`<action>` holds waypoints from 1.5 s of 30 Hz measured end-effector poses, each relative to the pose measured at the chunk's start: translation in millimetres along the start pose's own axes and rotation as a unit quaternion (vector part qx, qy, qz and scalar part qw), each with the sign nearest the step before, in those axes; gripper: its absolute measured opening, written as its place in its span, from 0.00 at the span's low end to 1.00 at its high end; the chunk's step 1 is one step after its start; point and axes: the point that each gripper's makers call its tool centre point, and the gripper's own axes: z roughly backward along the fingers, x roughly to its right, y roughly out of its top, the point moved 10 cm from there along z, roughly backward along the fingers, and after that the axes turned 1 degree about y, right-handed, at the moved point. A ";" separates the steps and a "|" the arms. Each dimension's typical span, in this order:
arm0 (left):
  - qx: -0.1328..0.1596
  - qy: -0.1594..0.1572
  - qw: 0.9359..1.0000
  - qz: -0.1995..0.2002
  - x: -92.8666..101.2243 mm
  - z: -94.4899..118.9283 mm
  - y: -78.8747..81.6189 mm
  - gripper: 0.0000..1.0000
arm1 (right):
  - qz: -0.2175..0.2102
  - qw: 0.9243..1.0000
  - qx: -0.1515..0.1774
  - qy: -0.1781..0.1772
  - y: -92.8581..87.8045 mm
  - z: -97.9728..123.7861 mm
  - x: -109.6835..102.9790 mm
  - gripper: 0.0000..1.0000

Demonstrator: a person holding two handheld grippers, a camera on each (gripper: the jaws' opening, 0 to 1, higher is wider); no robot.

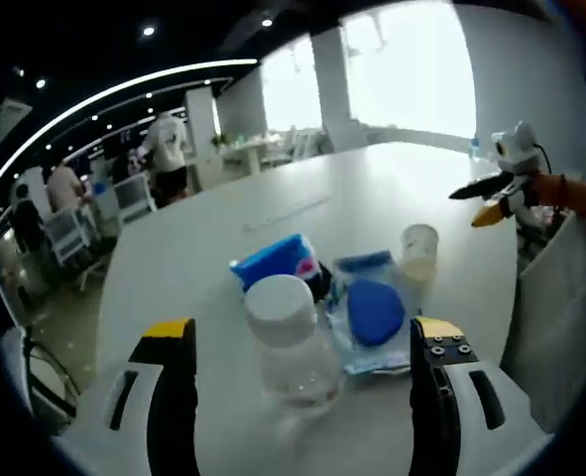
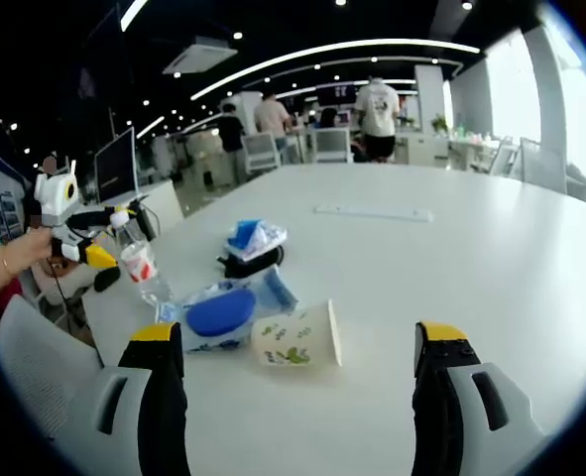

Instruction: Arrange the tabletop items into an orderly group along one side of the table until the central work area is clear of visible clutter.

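A clear plastic bottle (image 1: pixel 291 347) with a white cap stands between the jaws of my left gripper (image 1: pixel 302 332), which is open and not touching it. Just beyond lie a blue oval pad in a clear wrapper (image 1: pixel 374 312), a blue packet (image 1: pixel 271 261) on a dark item, and a paper cup (image 1: pixel 419 253). In the right gripper view the cup (image 2: pixel 294 337) lies on its side in front of my open right gripper (image 2: pixel 296 342), with the wrapped pad (image 2: pixel 221 312), the packet (image 2: pixel 253 238) and the bottle (image 2: pixel 139 263) behind it. Each gripper shows in the other's view: right gripper (image 1: pixel 491 198), left gripper (image 2: pixel 89 256).
The white table (image 2: pixel 451 268) stretches far back, with a thin flat strip (image 2: pixel 372 212) lying on it. A white chair (image 2: pixel 35 367) stands at the near left edge, and a monitor (image 2: pixel 114 164) behind it. People and desks are far off in the background.
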 end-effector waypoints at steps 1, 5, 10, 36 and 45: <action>-0.003 -0.006 1.000 -0.003 -1.5 -2.0 -3.4 0.88 | 0.000 1.000 0.000 0.000 -0.1 -0.1 -0.2 0.95; 0.013 -0.040 0.999 0.001 -6.7 -7.8 -11.3 0.90 | 0.001 1.000 -0.003 0.001 -0.8 -0.5 -0.5 0.95; 0.041 -0.056 0.998 0.011 -13.2 -13.6 -15.1 0.95 | 0.001 1.000 -0.005 0.000 -1.6 -1.1 0.1 0.95; 0.032 -0.080 0.995 0.056 -15.2 -25.9 -49.0 0.40 | 0.009 1.000 -0.008 0.014 -2.5 -3.1 -3.2 0.97; 0.054 -0.014 0.992 0.109 -8.7 -26.6 -50.7 0.40 | 0.007 1.000 -0.003 0.015 -1.1 -2.9 -3.5 0.98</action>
